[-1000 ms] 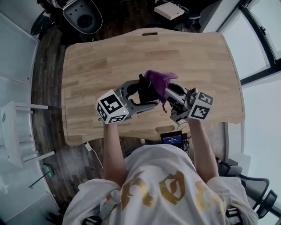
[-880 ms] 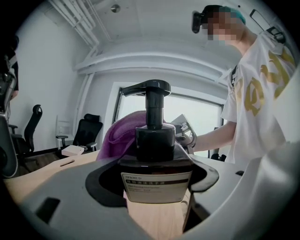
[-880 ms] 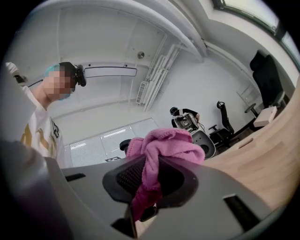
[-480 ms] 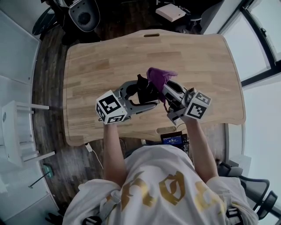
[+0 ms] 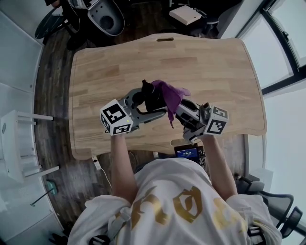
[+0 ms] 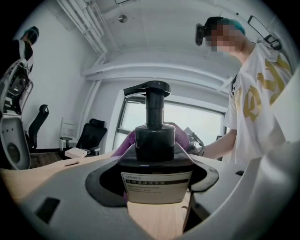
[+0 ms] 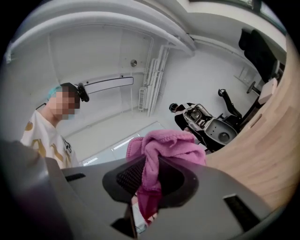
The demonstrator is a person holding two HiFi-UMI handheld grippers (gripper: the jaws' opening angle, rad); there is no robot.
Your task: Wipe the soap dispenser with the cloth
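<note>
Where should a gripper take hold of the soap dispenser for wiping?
By its wide lower body, from the side, jaws level, as the left gripper holds the soap dispenser. The pump neck is thin and likely springy; a low grip leaves the top free for the cloth.

A light wooden tabletop with rounded corners [image 5: 215, 62] is standing over a dark plank floor [image 5: 52, 62], with a grey-and-black office chair [image 5: 107, 19] and a flat white box [image 5: 184, 13] sitting beyond its far edge.
</note>
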